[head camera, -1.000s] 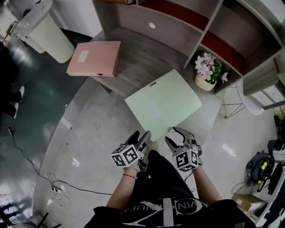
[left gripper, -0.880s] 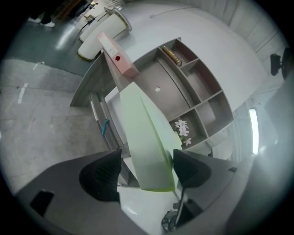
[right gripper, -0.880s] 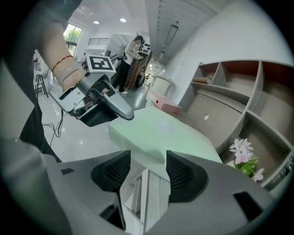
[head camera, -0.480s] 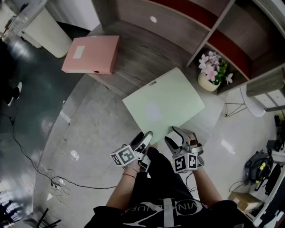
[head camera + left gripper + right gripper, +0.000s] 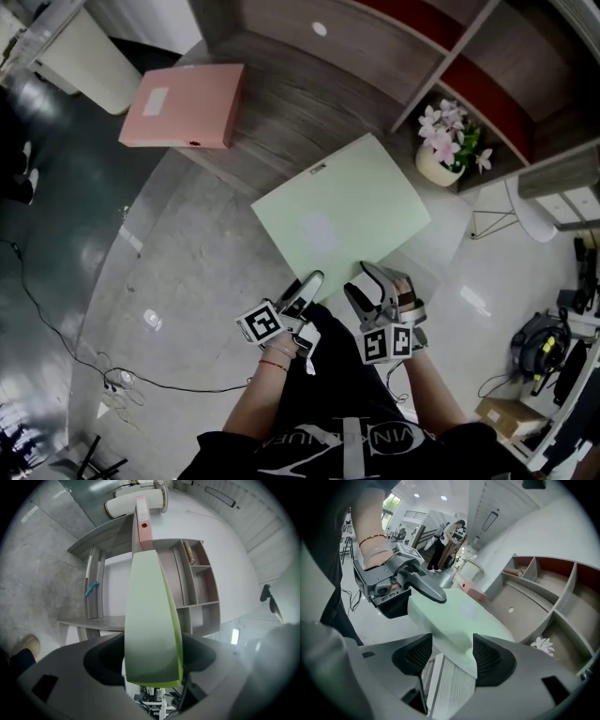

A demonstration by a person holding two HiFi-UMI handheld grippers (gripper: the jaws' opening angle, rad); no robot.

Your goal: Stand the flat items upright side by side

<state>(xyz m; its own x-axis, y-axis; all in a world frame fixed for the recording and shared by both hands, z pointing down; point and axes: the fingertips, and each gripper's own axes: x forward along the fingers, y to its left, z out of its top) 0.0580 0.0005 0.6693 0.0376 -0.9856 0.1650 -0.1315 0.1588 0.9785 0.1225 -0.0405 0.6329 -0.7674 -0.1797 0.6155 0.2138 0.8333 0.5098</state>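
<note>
A: Green folder (image 5: 342, 220), position noted?

B: Held off the floor, far corner over the table (image 5: 281, 103) edge. Near edge was set between both jaws. Left gripper (image 5: 307, 286): jaws just opened wider, folder filling the gap. Right gripper (image 5: 368, 281): clamped on the corner, moderately apart. Pink folder (image 5: 183, 105) was seen flat on the table.
</note>
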